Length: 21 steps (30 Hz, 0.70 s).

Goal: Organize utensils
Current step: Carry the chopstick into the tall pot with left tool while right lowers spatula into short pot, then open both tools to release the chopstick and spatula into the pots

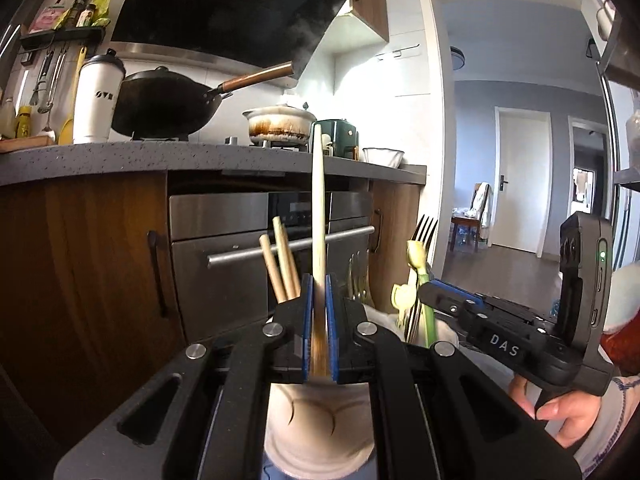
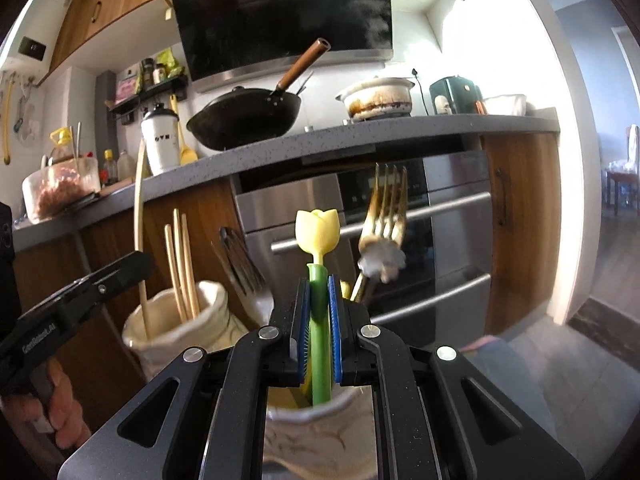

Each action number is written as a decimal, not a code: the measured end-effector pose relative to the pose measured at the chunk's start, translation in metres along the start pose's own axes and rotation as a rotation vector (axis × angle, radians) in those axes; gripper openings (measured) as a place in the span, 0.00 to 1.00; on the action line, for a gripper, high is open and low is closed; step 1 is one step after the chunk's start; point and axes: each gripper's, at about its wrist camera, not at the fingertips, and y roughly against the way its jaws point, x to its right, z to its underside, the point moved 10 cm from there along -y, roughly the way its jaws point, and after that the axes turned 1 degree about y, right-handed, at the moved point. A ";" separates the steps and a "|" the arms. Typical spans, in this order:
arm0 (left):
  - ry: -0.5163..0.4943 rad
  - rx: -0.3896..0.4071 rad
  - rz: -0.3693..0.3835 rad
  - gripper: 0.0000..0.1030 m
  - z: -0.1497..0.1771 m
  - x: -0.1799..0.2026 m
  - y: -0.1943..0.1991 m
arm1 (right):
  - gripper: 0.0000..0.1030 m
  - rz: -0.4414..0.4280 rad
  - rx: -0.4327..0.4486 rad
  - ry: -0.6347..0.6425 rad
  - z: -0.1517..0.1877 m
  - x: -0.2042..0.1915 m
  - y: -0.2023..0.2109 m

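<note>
Left wrist view: left gripper (image 1: 319, 320) clamped on a long pale wooden utensil handle (image 1: 318, 208), blue pads pressed against both its sides, handle rising nearly upright in front of the steel oven (image 1: 224, 240). Directly under the jaws, a white ceramic holder (image 1: 316, 420). Just left of the handle, wooden chopsticks (image 1: 280, 264) leaning out of a holder. To the right, fork tines (image 1: 426, 232) and a yellow tulip-topped green utensil (image 1: 418, 264), with the right gripper (image 1: 436, 300) reaching in from the right edge, hand below it. Behind, on the grey counter (image 1: 120, 156): a white tumbler (image 1: 98, 100), a black wok (image 1: 164, 104), a stained white pot (image 1: 278, 124). Right wrist view: right gripper (image 2: 319, 308) closed on the green stem of the tulip-topped utensil (image 2: 318, 232), pads touching the stem on both sides, yellow tulip head above the jaws, stem running down into a white ceramic holder (image 2: 316, 436) beneath. Just to the right, a gold fork (image 2: 386, 208) blurred, tines up, with a white flower-shaped piece below the tines. To the left, a second white holder (image 2: 176, 328) with chopsticks (image 2: 182, 264) and the long pale handle (image 2: 140, 240) standing in it, dark utensils (image 2: 240, 264) behind. Left gripper (image 2: 132, 268) entering from the left edge, near that holder's rim.
</note>
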 end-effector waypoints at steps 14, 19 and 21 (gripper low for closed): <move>0.018 -0.032 -0.039 0.42 0.006 -0.005 0.021 | 0.44 0.002 -0.066 -0.047 0.018 0.007 0.027; 0.020 -0.051 -0.051 0.62 0.014 -0.003 0.043 | 0.68 -0.001 -0.066 -0.036 0.022 0.003 0.055; 0.021 -0.047 -0.063 0.71 0.018 -0.003 0.053 | 0.76 0.000 -0.064 -0.022 0.023 0.001 0.067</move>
